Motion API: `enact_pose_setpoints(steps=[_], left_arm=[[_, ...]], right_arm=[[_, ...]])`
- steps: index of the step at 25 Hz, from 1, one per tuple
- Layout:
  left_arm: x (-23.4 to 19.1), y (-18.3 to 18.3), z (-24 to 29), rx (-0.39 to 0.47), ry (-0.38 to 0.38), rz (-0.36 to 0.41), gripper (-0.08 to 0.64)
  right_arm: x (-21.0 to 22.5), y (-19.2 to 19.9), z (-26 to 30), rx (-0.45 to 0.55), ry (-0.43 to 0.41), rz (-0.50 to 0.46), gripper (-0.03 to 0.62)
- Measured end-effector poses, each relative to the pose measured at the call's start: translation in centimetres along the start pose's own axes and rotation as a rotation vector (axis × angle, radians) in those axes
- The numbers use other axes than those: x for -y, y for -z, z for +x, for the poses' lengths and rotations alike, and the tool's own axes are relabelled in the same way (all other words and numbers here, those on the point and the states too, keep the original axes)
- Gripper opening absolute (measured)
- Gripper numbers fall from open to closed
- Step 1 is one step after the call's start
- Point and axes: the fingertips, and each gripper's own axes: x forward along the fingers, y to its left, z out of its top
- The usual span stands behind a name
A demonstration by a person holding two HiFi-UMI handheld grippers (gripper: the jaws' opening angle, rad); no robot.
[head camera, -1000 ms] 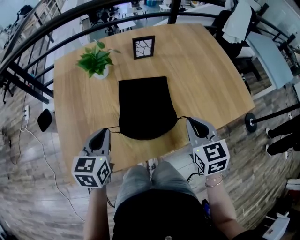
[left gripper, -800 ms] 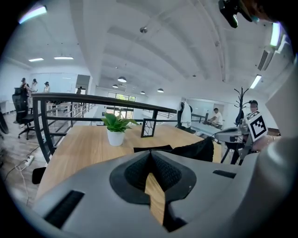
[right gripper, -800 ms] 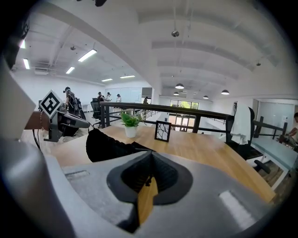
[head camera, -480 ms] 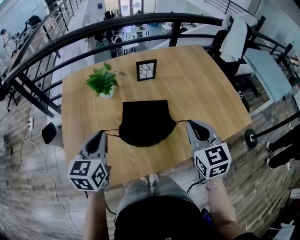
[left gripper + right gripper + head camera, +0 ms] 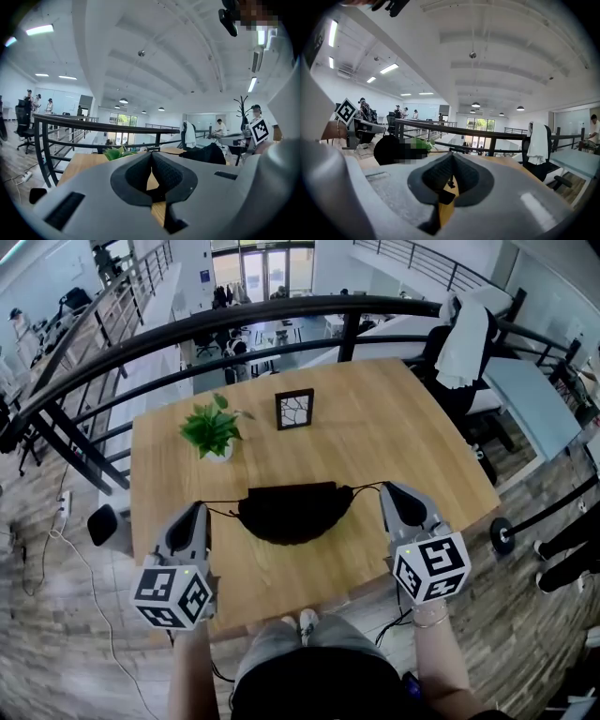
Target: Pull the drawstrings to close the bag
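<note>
Closest to the camera are the person's knees and shoes (image 5: 307, 620), at the near edge of a wooden table (image 5: 412, 437). The person holds one tool in each hand above that edge, with the marker cubes facing up.

The left gripper (image 5: 200, 509) has its jaws pressed together. The thin left drawstring (image 5: 223, 512) runs from its tip to the bag. In that gripper's own view the ribbed pads meet with no gap. The right gripper (image 5: 385, 488) is clamped the same way on the right drawstring (image 5: 367, 487). In its own view a short knotted end of cord dangles just below the closed pads.

Both strings are stretched nearly straight out to the sides. Between the two tools is the black bag (image 5: 295, 512), over the near middle of the table. Its top edge is gathered into a narrow band and the cloth sags below it in a shallow curve. Whether it touches the tabletop cannot be told.

The tabletop is pale wood with visible grain. Farther back on it, a small green plant (image 5: 211, 430) in a white pot stands left of centre. A dark picture frame (image 5: 293, 410) stands upright just right of the plant.

A curved black railing (image 5: 281, 320) runs past the far edge of the table. A white cloth (image 5: 466, 334) hangs over a dark chair by the far right corner. The floor (image 5: 56, 634) is grey plank, with a cable trailing on the left. Beyond the rail is a bright open office with white ceilings and glass doors.
</note>
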Motion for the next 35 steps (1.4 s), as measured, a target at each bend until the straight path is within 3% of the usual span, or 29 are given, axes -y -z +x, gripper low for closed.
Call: enact_pose_setpoints(steps=[16,35], left_arm=[[-1.1,-3.9,-0.8,0.111,-0.042,-0.005,0.018],[-3.8,-4.5,-1.3,0.152,-0.105,-0.031,0.014]], right_arm=[[2.5,-2.2,-1.0,0.063,0.067,0.024,0.0],[5.3,-2.8,-1.1,0.106,0.137,0.067,-0.002]])
